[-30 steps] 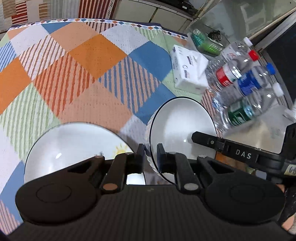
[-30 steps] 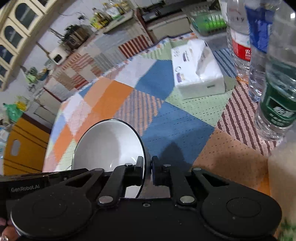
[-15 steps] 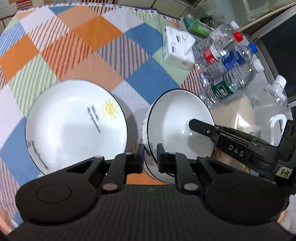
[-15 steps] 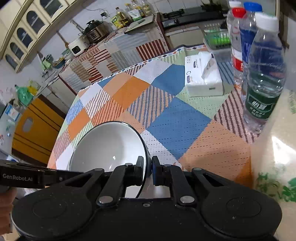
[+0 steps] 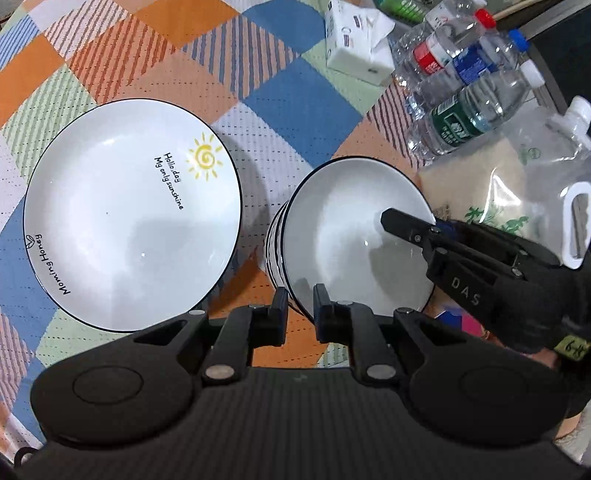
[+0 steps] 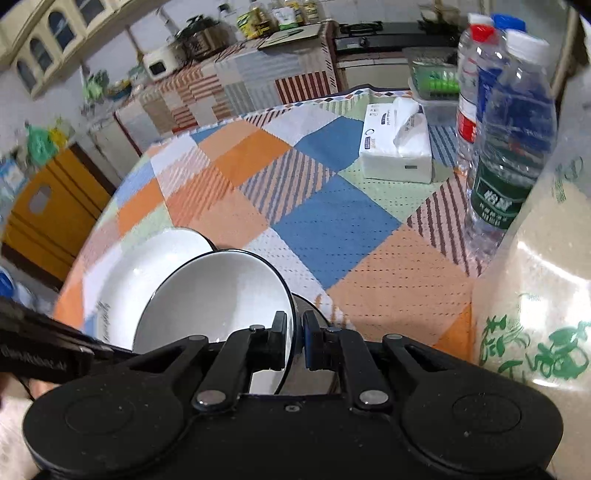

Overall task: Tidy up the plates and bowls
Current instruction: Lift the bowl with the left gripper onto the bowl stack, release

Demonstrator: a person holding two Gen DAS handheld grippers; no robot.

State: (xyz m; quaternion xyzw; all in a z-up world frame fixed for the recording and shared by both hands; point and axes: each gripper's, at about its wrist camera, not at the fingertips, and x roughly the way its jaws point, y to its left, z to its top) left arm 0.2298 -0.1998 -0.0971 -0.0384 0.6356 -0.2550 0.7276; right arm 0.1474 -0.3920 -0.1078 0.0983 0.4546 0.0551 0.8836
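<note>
"Hello day, My only sunshine", "Morning Honey" on plate (image 5: 122,221); "DAS" on right tool (image 5: 434,230).

Black left claw (image 5: 299,308), silver pivot screws.

Worktop cloth (image 5: 295,92): checked in orange, blue, pale green and white, some squares striped.
Plate (image 5: 122,221): white, thin black rim, yellow sun, black script.
Bowl (image 5: 351,236): white inside, black rim, dark lines outside.
Tissue pack (image 6: 397,147): white.
Bottle caps: red (image 5: 485,17), blue (image 5: 517,38), white (image 5: 533,74).
Green bottle label (image 6: 496,199).
</note>
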